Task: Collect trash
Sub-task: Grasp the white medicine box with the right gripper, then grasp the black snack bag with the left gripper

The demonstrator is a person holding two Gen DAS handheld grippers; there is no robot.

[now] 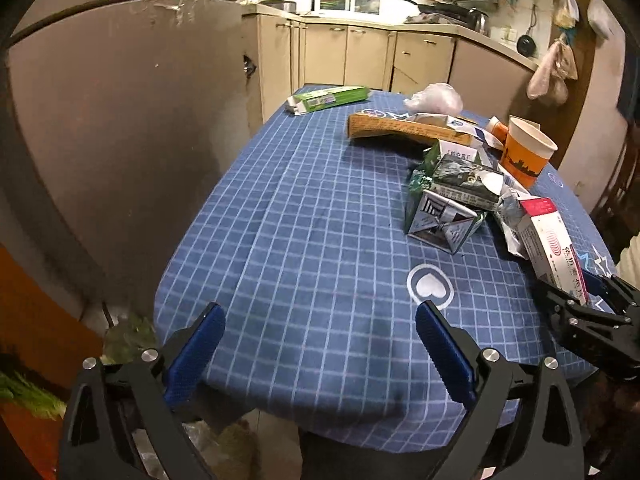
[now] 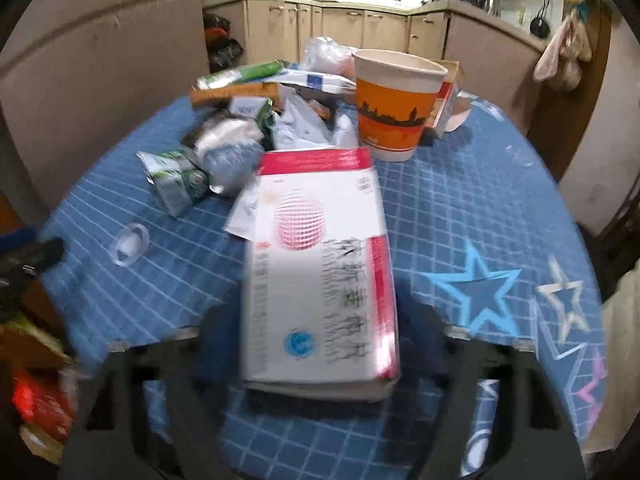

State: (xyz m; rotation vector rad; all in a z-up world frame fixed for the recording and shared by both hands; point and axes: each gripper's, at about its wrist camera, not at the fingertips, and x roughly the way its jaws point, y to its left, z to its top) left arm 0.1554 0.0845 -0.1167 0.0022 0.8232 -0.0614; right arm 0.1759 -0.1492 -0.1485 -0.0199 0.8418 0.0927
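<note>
My right gripper (image 2: pixel 320 344) is shut on a white and pink medicine box (image 2: pixel 316 264), held just above the blue checked tablecloth (image 2: pixel 460 208); it also shows in the left wrist view (image 1: pixel 548 240) with the right gripper (image 1: pixel 576 300) at the table's right edge. My left gripper (image 1: pixel 320 344) is open and empty over the table's near edge. A pile of trash lies ahead: crushed green cartons (image 1: pixel 444 208), an orange paper cup (image 1: pixel 524 152), a brown flat box (image 1: pixel 400 128), a green box (image 1: pixel 328 98) and a crumpled plastic bag (image 1: pixel 436 98).
A grey wall panel (image 1: pixel 120 140) stands close to the table's left side. Kitchen cabinets (image 1: pixel 360 56) run along the back. Greens and an orange surface (image 1: pixel 24 360) lie low at the left. Bags hang on the right wall (image 1: pixel 552 72).
</note>
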